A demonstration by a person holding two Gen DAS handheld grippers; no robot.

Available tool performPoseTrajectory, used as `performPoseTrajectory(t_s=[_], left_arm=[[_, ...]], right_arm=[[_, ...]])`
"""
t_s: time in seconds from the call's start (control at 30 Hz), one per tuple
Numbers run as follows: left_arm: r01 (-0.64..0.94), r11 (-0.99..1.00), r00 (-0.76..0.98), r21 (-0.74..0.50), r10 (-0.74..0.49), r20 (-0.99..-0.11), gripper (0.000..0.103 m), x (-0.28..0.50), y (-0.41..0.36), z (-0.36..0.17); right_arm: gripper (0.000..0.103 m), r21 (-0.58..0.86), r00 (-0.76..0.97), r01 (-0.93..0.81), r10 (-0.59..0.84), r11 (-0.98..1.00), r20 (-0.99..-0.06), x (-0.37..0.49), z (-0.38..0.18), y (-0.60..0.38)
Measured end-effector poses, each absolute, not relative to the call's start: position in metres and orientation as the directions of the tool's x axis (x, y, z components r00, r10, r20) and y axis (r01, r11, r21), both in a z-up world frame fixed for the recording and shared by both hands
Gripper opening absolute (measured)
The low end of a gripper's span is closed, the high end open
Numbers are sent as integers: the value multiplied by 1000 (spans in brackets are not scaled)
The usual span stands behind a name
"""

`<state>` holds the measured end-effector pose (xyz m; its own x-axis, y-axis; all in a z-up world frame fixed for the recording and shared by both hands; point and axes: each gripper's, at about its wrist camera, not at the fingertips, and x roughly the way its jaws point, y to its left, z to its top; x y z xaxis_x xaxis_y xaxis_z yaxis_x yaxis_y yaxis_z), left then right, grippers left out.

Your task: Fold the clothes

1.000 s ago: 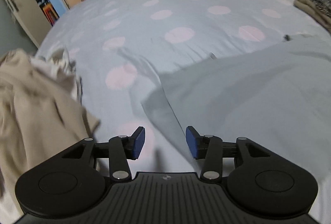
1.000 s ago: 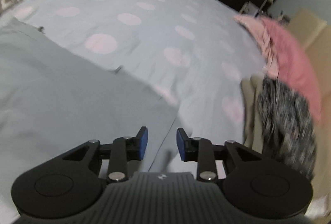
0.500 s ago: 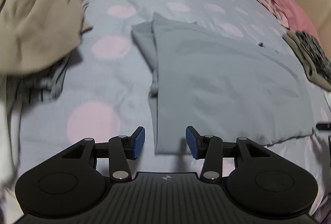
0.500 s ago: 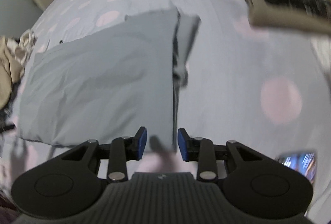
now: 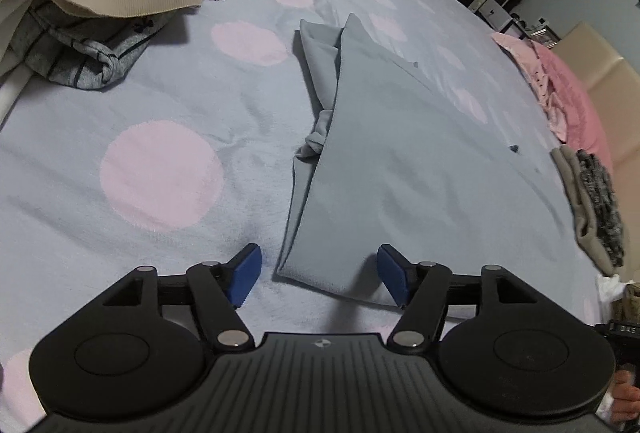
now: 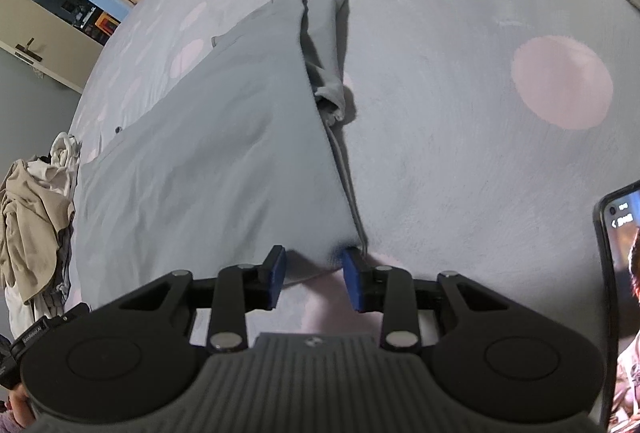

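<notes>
Grey garment [image 5: 420,169] flat; right claw [image 6: 314,275] closing beside corner.

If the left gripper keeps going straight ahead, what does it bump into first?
Most likely the near corner of the folded grey garment, which lies on the bed between the opening fingers of the left gripper. Depth is hard to judge.

A pale grey-blue garment [image 5: 420,169] lies flat on the bed, folded over into a broad, smooth panel with only soft creases. Along one long side a straight fold edge runs away toward the far end, and beside it a narrower strip of the same cloth [image 6: 326,45] pokes out, bunched and twisted into a small knot of wrinkles partway along. Its near corner [image 6: 344,233] lies on the sheet.
</notes>
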<state>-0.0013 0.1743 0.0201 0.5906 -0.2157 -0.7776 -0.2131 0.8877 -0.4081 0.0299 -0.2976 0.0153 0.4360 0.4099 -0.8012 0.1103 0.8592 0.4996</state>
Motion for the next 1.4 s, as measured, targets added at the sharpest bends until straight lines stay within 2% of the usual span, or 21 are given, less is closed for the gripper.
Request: performPoseTrajectory(t_s=[0.03, 0.07, 0.13, 0.17, 0.27, 0.47, 0.57, 0.6, 0.63, 0.67, 0.7, 0.73, 0.8, 0.83, 0.9, 0.93, 1.07, 1.2, 1.4], left_arm=[[-219, 896, 593, -385, -191, -782, 40, -1, 172, 22], [-226, 904, 596, -362, -166, -786, 33, -2, 169, 23], [-233, 903, 602, -360, -157, -783, 12, -3, 170, 26], [-240, 899, 602, -367, -159, -782, 5, -4, 172, 28], [-254, 898, 601, -360, -146, -786, 3, -7, 179, 34], [-270, 941, 561, -206, -20, -827, 0, -6, 177, 40], [-278, 928, 571, -249, -49, -820, 0, -10, 186, 41], [-271, 924, 583, -270, -66, -810, 4, -11, 188, 43], [-257, 926, 591, -278, -77, -803, 17, -11, 188, 45], [-246, 929, 597, -275, -79, -798, 24, -12, 186, 48], [-233, 934, 606, -272, -79, -791, 37, -12, 183, 50], [-221, 938, 619, -268, -78, -782, 45, -13, 180, 53], [-187, 947, 637, -261, -85, -766, 47, -13, 171, 58], [-168, 953, 645, -254, -88, -759, 51, -13, 165, 61], [-141, 969, 671, -205, -59, -739, 56, -15, 152, 66], [-132, 975, 684, -177, -40, -729, 58, -17, 146, 68], [-117, 988, 700, -101, 10, -714, 59, -22, 128, 68], [-154, 975, 669, -159, -16, -743, 59, -22, 130, 56], [-215, 941, 603, -260, -81, -794, 59, -16, 146, 37]], right_arm=[[17, 494, 442, 108, 404, 862, -801, 30, 16, -297], [5, 492, 450, 108, 399, 864, -799, 29, 18, -297], [4, 491, 464, 101, 395, 865, -793, 28, 22, -297], [4, 481, 474, 95, 385, 872, -792, 27, 26, -296], [3, 429, 507, 81, 333, 900, -795, 24, 40, -294], [3, 329, 503, 67, 253, 942, -827, 27, 44, -288], [5, 320, 478, 69, 250, 945, -842, 27, 38, -288], [11, 304, 484, 69, 235, 950, -843, 25, 39, -287], [14, 289, 489, 70, 220, 955, -844, 24, 40, -287], [24, 268, 498, 68, 199, 961, -844, 22, 41, -285], [38, 236, 515, 64, 170, 970, -840, 19, 43, -281], [42, 207, 532, 54, 147, 977, -834, 15, 46, -276], [44, 162, 561, 17, 124, 987, -819, 9, 49, -265], [45, 144, 573, 6, 114, 990, -812, 6, 50, -260], [53, 116, 594, -22, 107, 993, -797, -2, 52, -250], [54, 105, 601, -40, 108, 994, -792, -4, 52, -246], [59, 65, 603, -111, 120, 992, -788, -10, 49, -231], [61, 85, 587, -97, 126, 992, -800, -8, 44, -234], [61, 226, 547, 50, 162, 973, -821, 4, 32, -261]])
